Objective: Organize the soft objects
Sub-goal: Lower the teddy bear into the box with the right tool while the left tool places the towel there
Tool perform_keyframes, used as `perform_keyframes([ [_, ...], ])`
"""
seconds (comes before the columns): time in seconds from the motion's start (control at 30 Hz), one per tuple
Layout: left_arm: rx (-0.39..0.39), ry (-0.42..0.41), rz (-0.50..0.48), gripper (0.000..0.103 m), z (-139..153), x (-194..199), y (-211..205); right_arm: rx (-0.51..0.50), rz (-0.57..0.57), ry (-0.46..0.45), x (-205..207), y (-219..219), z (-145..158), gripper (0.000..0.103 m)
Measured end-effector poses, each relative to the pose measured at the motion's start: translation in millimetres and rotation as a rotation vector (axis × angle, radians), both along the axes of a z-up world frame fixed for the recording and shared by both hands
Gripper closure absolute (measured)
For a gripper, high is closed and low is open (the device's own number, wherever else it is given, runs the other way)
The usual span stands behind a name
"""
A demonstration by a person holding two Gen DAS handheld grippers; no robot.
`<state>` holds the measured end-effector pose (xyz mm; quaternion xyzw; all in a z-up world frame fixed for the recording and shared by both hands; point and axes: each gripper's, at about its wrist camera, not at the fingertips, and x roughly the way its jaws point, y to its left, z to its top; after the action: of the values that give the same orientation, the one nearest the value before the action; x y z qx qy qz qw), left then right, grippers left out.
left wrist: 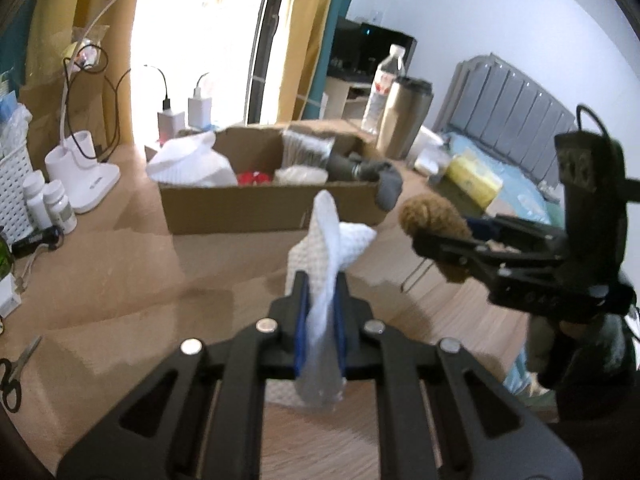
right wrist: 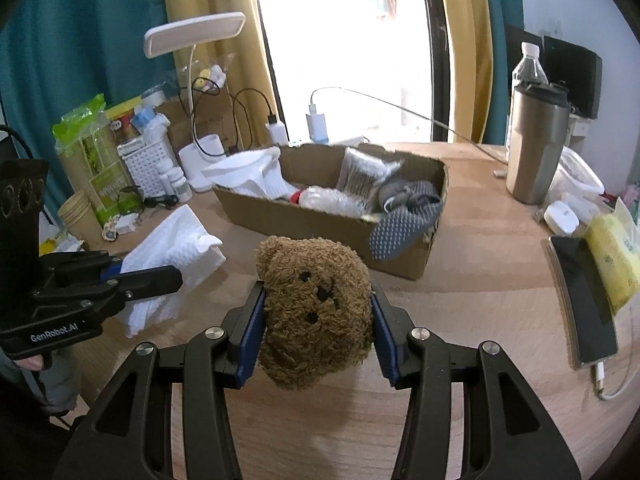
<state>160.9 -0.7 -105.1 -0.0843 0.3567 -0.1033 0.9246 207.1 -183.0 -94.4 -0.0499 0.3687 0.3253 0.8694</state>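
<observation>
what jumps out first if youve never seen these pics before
The brown teddy bear head fills the middle of the right wrist view, squeezed between the blue pads of the right gripper. Beside it, the left gripper pinches a white cloth that sticks up above the wooden table. Behind both stands an open cardboard box already stuffed with soft things, a dotted grey sock hanging over its front corner.

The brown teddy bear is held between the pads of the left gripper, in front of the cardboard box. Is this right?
Not quite: the right gripper holds the brown teddy bear, in front of the cardboard box, as the right wrist view shows. The left gripper pinches a white cloth.
</observation>
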Motion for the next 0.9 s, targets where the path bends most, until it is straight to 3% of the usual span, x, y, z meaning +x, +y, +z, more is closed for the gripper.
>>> perform_keyframes([
  [0.33, -0.013, -0.063, 0.004, 0.091, 24, 14, 9, 0.008, 0.014, -0.040, 14, 6, 17, 0.052],
  [0.9, 0.004, -0.098, -0.031, 0.091, 37, 72, 6, 0.021, 0.019, -0.056, 66, 14, 22, 0.052],
])
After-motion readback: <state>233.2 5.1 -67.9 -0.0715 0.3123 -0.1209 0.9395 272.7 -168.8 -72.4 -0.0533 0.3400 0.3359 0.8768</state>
